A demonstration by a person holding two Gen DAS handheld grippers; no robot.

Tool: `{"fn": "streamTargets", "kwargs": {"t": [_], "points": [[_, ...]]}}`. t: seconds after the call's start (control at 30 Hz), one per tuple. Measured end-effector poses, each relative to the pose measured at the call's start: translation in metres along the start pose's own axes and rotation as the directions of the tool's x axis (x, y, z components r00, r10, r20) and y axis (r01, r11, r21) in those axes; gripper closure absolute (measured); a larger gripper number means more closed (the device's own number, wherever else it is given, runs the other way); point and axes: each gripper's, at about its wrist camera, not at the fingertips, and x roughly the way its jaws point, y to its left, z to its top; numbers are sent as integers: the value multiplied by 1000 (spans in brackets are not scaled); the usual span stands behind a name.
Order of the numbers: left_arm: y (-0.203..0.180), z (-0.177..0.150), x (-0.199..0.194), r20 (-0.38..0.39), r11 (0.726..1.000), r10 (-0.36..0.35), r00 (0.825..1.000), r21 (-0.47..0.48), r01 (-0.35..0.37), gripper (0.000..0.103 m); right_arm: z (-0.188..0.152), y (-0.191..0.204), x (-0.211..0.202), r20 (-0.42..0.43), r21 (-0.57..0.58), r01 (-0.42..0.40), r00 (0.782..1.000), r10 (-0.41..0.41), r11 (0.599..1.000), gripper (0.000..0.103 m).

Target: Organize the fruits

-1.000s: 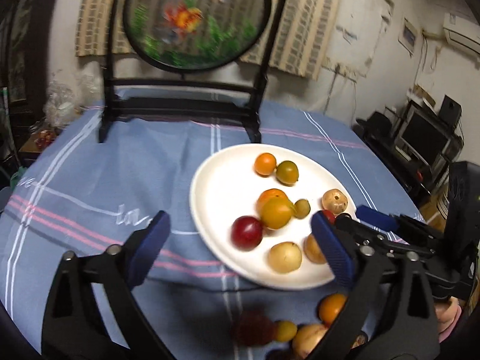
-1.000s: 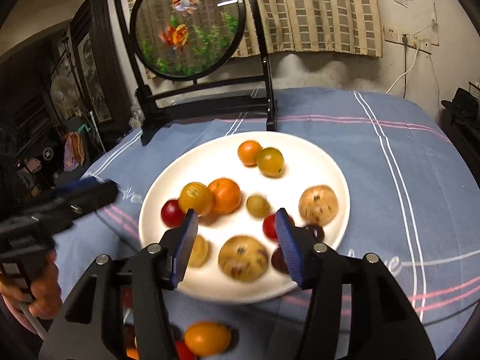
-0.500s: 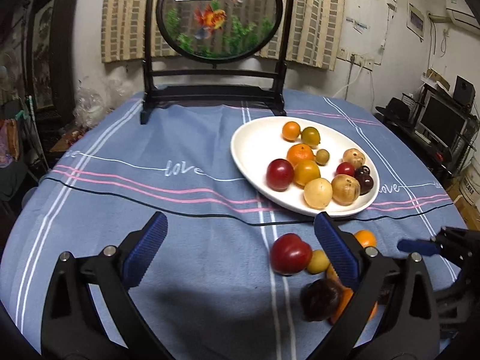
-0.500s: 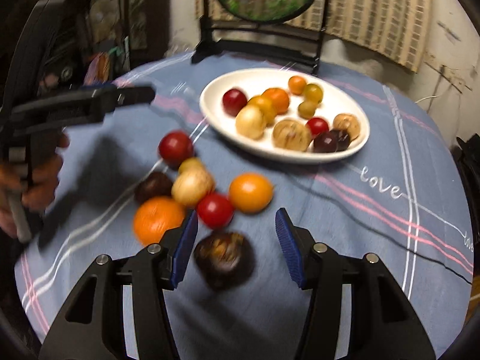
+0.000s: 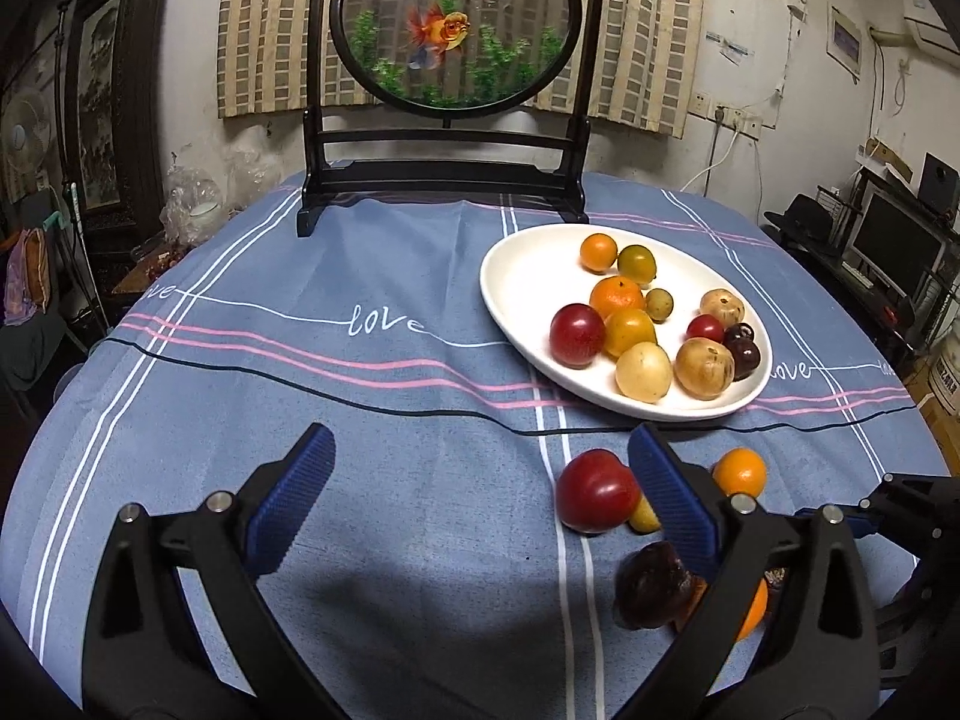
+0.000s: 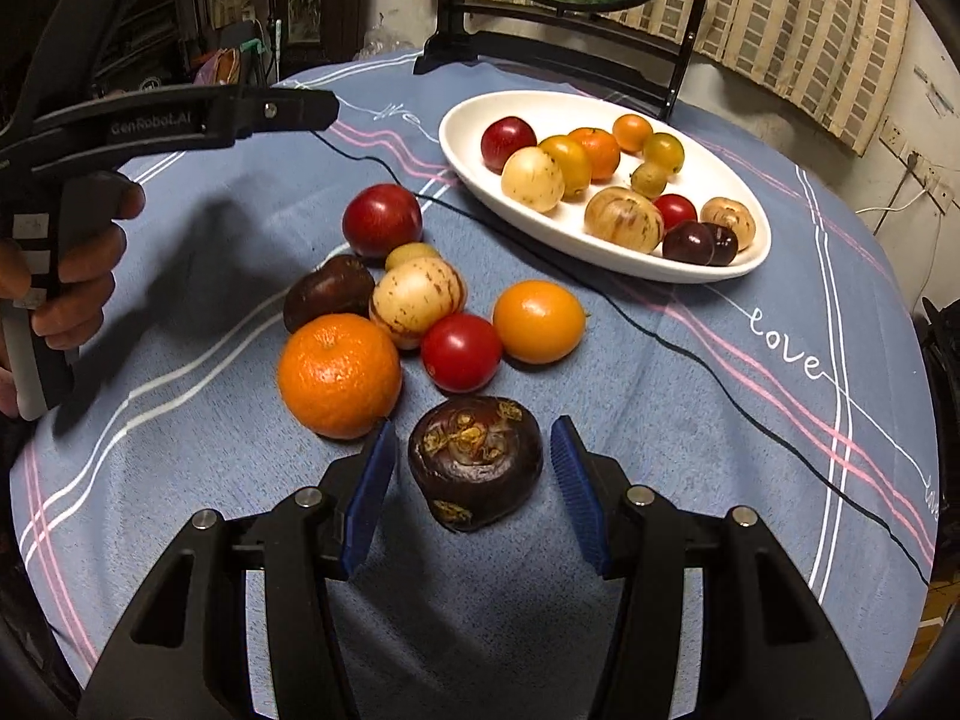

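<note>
right claw (image 6: 474, 480): spread, straddling dark chestnut (image 6: 475, 461) at lower centre, pads clear | left claw (image 5: 474, 498): spread over bare tabletop (image 5: 372, 516) | white plate (image 6: 540, 228): upper right

orange (image 5: 753, 609): mostly hidden behind my left gripper's finger
small yellow fruit (image 5: 644, 515): half covered
my right gripper (image 5: 900, 510): cut off by the edge
</note>
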Motion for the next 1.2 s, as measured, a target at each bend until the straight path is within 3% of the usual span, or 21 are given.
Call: {"fn": "streamTargets", "kwargs": {"t": [0.33,0.43,0.57,0.7,0.73,0.8,0.87,1.0,1.2], "points": [[1,0,-2,4,1000,-5,1000,-3,5,3,-2,-1,10,-24,3,6,1000,-6,1000,48],[0,0,-2,-1,1000,-6,1000,-2,6,3,-2,-2,9,-21,8,-5,1000,5,1000,57],[-2,-1,-3,-14,1000,-27,1000,4,27,3,1,-10,10,-18,47,-34,999,35,998,57],[-14,-6,-10,-22,992,-117,993,51,118,4,4,-30,4,20,147,-58,998,56,987,57],[-21,-9,-13,-46,977,-188,981,90,191,5,4,-36,3,28,178,-62,998,58,982,57],[-35,-18,-18,-96,936,-306,947,152,318,19,4,-41,3,31,208,-65,998,60,976,57],[-48,-30,-21,-145,900,-356,923,213,381,33,4,-44,4,25,222,-59,998,55,973,57],[-67,-46,-20,-207,859,-365,908,301,414,58,4,-44,1,37,231,-68,997,61,971,57],[-77,-53,-18,-225,834,-383,896,334,440,62,4,-44,-1,41,232,-67,997,59,970,57]]}}
